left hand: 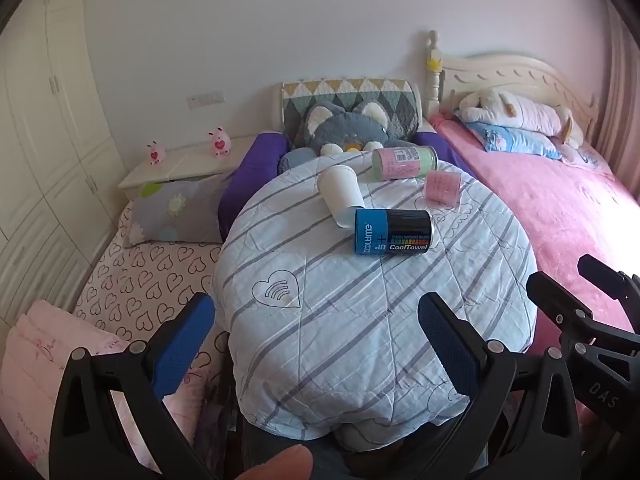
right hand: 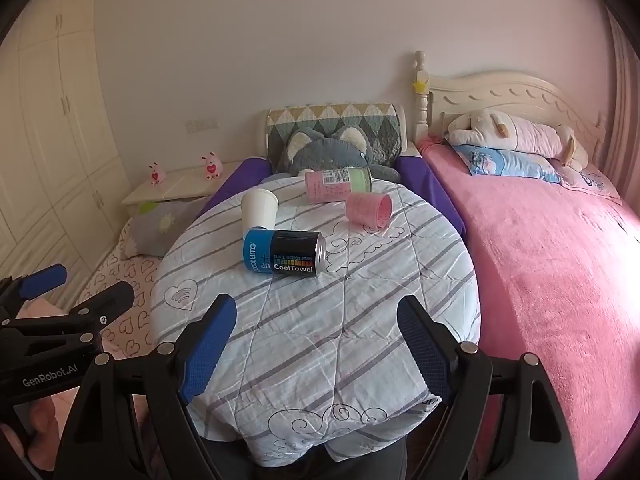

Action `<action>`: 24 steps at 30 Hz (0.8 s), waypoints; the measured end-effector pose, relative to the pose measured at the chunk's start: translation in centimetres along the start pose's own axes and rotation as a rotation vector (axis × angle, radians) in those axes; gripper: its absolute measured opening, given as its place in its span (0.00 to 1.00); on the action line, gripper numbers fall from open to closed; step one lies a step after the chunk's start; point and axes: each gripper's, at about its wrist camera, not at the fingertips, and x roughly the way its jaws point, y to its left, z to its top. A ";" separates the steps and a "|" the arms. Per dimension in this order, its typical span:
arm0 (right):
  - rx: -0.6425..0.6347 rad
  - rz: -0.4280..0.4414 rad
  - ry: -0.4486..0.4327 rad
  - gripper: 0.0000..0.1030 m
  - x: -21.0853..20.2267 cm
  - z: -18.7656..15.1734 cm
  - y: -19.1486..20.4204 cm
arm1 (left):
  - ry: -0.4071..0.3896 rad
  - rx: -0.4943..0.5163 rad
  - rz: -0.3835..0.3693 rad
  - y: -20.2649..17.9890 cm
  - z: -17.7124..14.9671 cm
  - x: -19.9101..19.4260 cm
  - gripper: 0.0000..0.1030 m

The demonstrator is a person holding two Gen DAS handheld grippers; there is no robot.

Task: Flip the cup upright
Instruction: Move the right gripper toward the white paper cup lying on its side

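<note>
I am reading "CoolTowel" and "kooltime" on the blue-and-black can (left hand: 392,231), which is lying on its side just above the centre of the left wrist frame. "GenRobot.AI" is showing on the left gripper's body at the left edge of the right wrist frame, and "DAS" on the right gripper's body at the lower right of the left wrist frame.

I am counting four containers lying on the striped quilt (left hand: 360,312): the can, a white cup (left hand: 340,190) tipped over with its lid end touching the can's blue end, a pink-and-green canister (left hand: 404,163) above it with a label too small to read, and a small pink cup (left hand: 443,187) at its right. Two pink figurines (left hand: 219,143) are standing on the nightstand (left hand: 188,162) at the left.

My left gripper (left hand: 316,316) is hanging with jaws spread wide and empty, and my right gripper (right hand: 316,316) likewise. The grey plush (left hand: 344,130) is partly hidden behind the quilt, and the quilt's near edge is being cut off by the grippers.
</note>
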 end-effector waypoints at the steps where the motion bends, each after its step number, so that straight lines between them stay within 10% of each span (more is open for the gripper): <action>1: -0.002 0.000 0.002 0.81 0.3 0.2 0.0 | 0.002 0.001 0.002 0.3 -0.2 0.3 1.00; 24: -0.053 0.005 0.123 0.81 13.1 8.2 0.3 | 0.089 -0.003 0.014 1.1 7.7 13.7 1.00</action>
